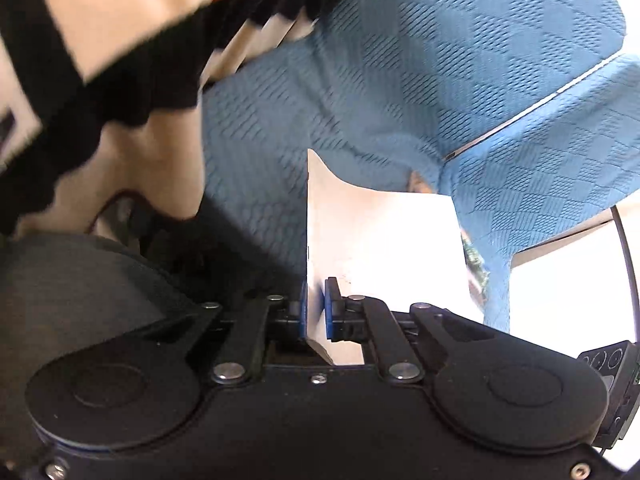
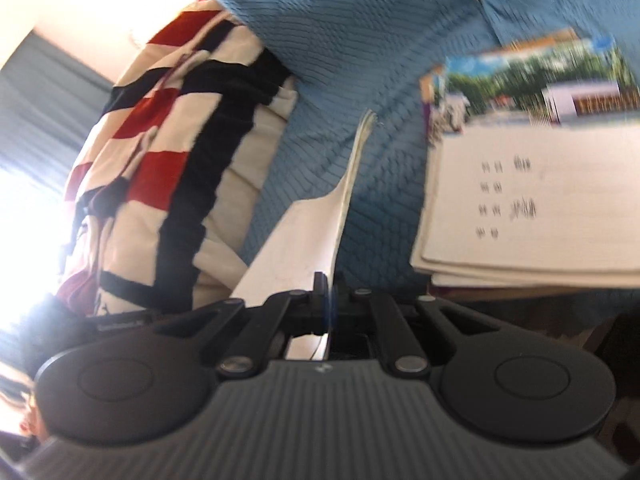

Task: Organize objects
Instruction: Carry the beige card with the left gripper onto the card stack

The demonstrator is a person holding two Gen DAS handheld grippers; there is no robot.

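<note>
My left gripper (image 1: 316,310) is shut on the edge of a thin white booklet (image 1: 384,236), which stands on edge and bends to the right over the blue quilted sofa cover (image 1: 360,92). My right gripper (image 2: 331,306) is shut on a thin white booklet (image 2: 304,236) whose pages curl upward toward a frayed tip. A stack of booklets (image 2: 532,200) with a photo cover and printed white page lies on the sofa to the right of my right gripper. I cannot tell whether both grippers hold the same booklet.
A red, white and black striped garment lies on the sofa, at upper left in the left wrist view (image 1: 100,32) and at left in the right wrist view (image 2: 168,160). A sofa cushion seam (image 1: 540,100) runs at the right. Bright window light washes out the left edge (image 2: 24,208).
</note>
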